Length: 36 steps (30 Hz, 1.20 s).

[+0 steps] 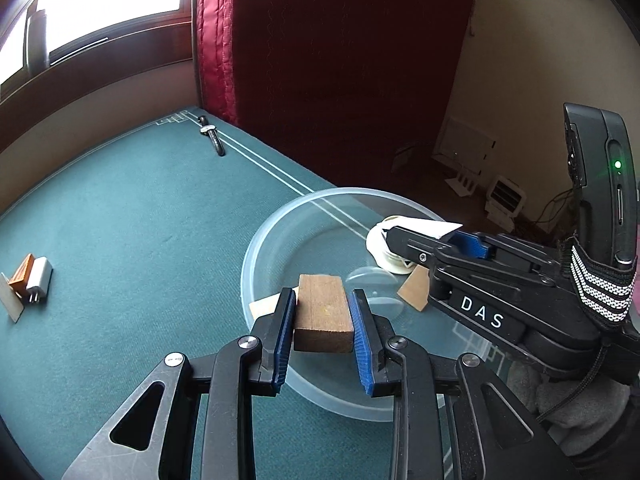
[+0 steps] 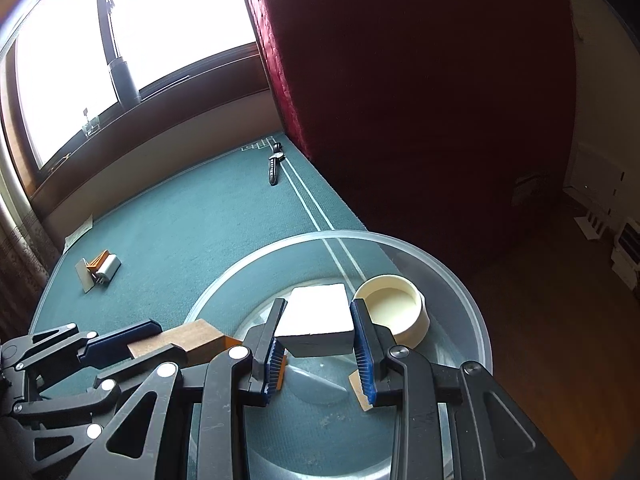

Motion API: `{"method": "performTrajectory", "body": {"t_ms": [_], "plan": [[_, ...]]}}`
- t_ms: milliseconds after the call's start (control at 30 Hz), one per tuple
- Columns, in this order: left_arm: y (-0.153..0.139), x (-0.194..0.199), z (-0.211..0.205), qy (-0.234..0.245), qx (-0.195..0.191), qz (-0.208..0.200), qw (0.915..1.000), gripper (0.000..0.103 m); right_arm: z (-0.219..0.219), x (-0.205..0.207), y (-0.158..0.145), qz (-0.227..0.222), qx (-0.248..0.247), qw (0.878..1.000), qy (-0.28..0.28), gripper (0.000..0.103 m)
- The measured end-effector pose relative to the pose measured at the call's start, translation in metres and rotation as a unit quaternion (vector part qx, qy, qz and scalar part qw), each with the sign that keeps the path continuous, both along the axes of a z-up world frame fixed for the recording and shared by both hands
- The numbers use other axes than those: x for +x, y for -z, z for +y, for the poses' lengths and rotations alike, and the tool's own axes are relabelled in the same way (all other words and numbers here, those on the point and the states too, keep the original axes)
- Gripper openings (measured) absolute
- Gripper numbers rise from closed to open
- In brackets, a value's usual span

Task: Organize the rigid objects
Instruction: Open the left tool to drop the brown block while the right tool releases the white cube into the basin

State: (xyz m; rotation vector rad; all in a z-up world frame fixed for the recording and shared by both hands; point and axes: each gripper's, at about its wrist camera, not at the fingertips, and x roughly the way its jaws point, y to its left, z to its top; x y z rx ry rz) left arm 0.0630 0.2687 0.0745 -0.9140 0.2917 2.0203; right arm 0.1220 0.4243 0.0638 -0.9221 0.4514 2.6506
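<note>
A brown wooden block point(image 1: 322, 314) is clamped between the blue pads of my left gripper point(image 1: 323, 312), held over the clear plastic bowl point(image 1: 260, 240). My right gripper point(image 2: 318, 328) is shut on a white block point(image 2: 316, 316) above the same bowl point(image 2: 472, 300). A cream round cup point(image 2: 394, 312) sits inside the bowl beside the white block. Flat tan pieces point(image 1: 414, 290) lie on the bowl's floor. In the left wrist view the right gripper point(image 1: 416, 236) reaches in from the right with the white block point(image 1: 424, 226). In the right wrist view the left gripper point(image 2: 156, 340) shows at lower left with the brown block point(image 2: 192, 340).
The bowl stands on a green felt table point(image 1: 140, 220) near its right edge. A small cluster of an orange piece, a white plug and a grey card point(image 1: 28, 280) lies at the far left. A wristwatch point(image 1: 212, 136) lies at the far corner. A red curtain point(image 1: 320, 40) hangs behind.
</note>
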Motion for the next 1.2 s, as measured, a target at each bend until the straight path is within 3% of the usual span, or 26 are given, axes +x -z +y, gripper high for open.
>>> {"method": "performTrajectory", "body": {"t_ms": [233,567,767,900,1033,1200], "plan": [[0.004,-0.006,-0.004,0.004,0.022,-0.039,0.9990,0.029,0.003,-0.001,0.002,-0.002,-0.001,1.000,0.005,0.033],[0.007,-0.011,-0.007,-0.015,0.009,-0.029,0.9994,0.030,0.006,-0.001,0.002,0.000,-0.004,1.000,0.008,0.033],[0.010,-0.017,-0.012,-0.041,0.004,-0.018,0.9990,0.047,0.006,-0.002,0.003,-0.001,-0.007,1.000,0.007,0.034],[0.010,-0.020,-0.017,-0.054,0.002,-0.009,0.9985,0.049,0.005,-0.004,0.006,-0.003,-0.009,1.000,0.006,0.035],[0.009,-0.024,-0.023,-0.067,0.004,-0.004,0.9978,0.053,0.003,-0.005,0.007,-0.006,-0.007,1.000,0.006,0.043],[0.011,-0.028,-0.029,-0.081,0.000,-0.002,0.9967,0.053,-0.001,-0.007,0.008,-0.014,0.004,1.000,0.008,0.043]]}}
